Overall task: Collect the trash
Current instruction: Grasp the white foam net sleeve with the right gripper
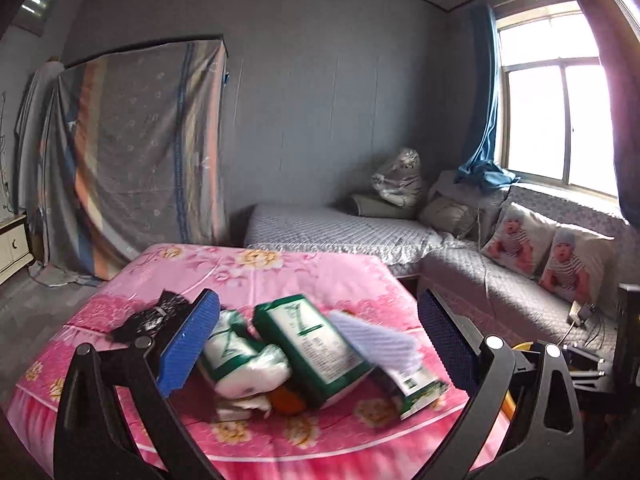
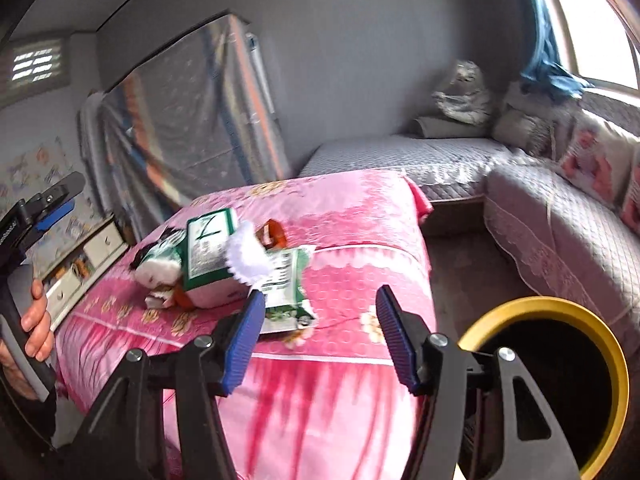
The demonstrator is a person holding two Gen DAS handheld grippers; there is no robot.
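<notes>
A pile of trash lies on a table with a pink floral cover [image 1: 280, 272] [image 2: 360, 216]: green-and-white tissue packs [image 1: 316, 344] [image 2: 208, 252], a white paper piece [image 1: 372, 340] [image 2: 248, 256], a flat green wrapper [image 2: 286, 292], an orange item [image 1: 286, 400] [image 2: 274, 232] and a black wrapper [image 1: 156, 316]. My left gripper [image 1: 316, 340] is open, its blue pads either side of the pile. My right gripper [image 2: 320, 320] is open and empty, just short of the flat wrapper. A black bin with a yellow rim [image 2: 560, 312] stands at the right.
A grey L-shaped sofa [image 1: 500, 280] [image 2: 560, 220] with printed cushions [image 1: 548, 248] runs along the back and right under a window. A cloth-covered wardrobe [image 1: 140, 152] stands at the back left, beside a white cabinet [image 1: 12, 244] [image 2: 80, 264]. Floor shows between table and sofa [image 2: 460, 272].
</notes>
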